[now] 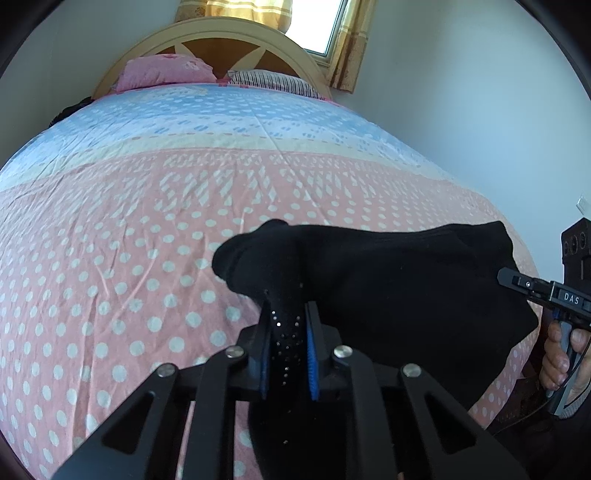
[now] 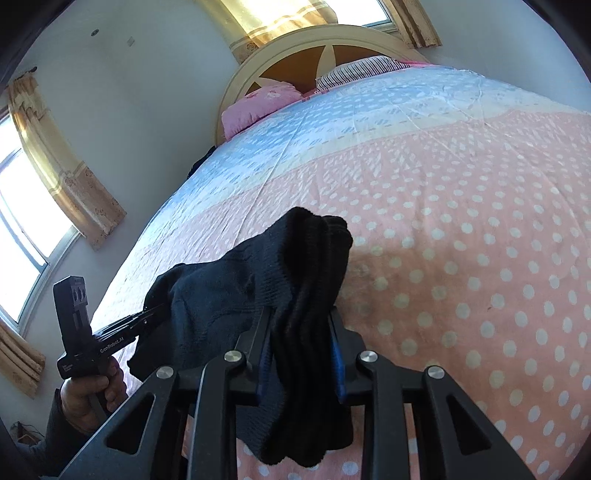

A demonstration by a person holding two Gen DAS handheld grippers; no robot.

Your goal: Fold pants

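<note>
- Bed (image 1: 110, 229) with a pink and blue spotted sheet, two pillows (image 1: 166, 70) by the headboard, two windows.
- One pair of black pants (image 1: 388, 280) hangs above the bed.
- Left gripper (image 1: 286, 321) fingers clamp one end; right gripper (image 2: 301, 325) fingers clamp the other.

One pair of black pants (image 1: 388, 280) up in the air, two grippers on it: left gripper (image 1: 286, 332), right gripper (image 2: 301, 332). One bed (image 1: 147, 206), two pillows, one pink pillow (image 1: 162, 72), one striped pillow (image 1: 273, 83). Two windows, far window (image 1: 317, 26), side window (image 2: 18, 206).
</note>
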